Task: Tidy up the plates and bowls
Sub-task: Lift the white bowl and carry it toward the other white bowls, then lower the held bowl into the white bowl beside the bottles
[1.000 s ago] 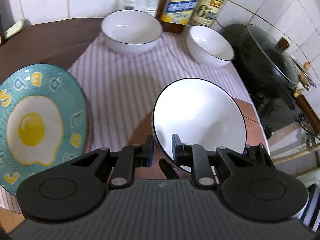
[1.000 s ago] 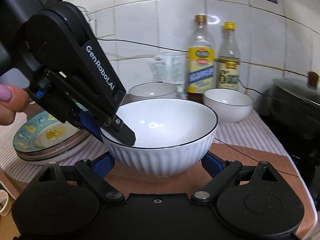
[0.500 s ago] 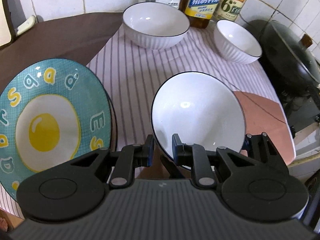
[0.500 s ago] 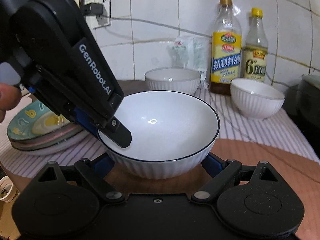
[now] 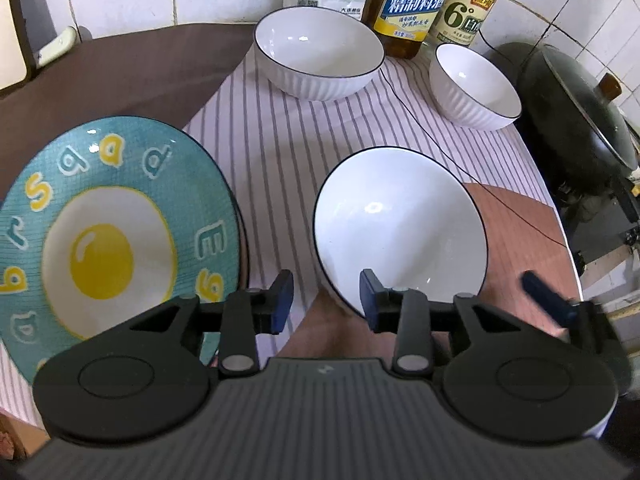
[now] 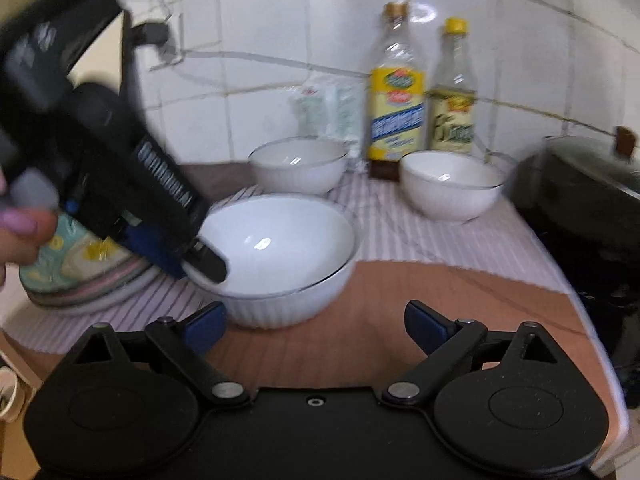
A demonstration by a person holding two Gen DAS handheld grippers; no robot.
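The left gripper [image 5: 326, 300], jaws opening, straddles the near rim of the white ribbed ceramic bowl [image 5: 400, 232] on the counter [image 5: 520, 248]. The right gripper [image 6: 314, 326] stands apart, empty, just before it.

yellow-label bottle [image 5: 416, 0]: Chinese characters "精制料酒" | clear bottle [image 5: 468, 12]: large "6°" | teal egg plate [image 5: 112, 240]: scattered letters, "E" clearest
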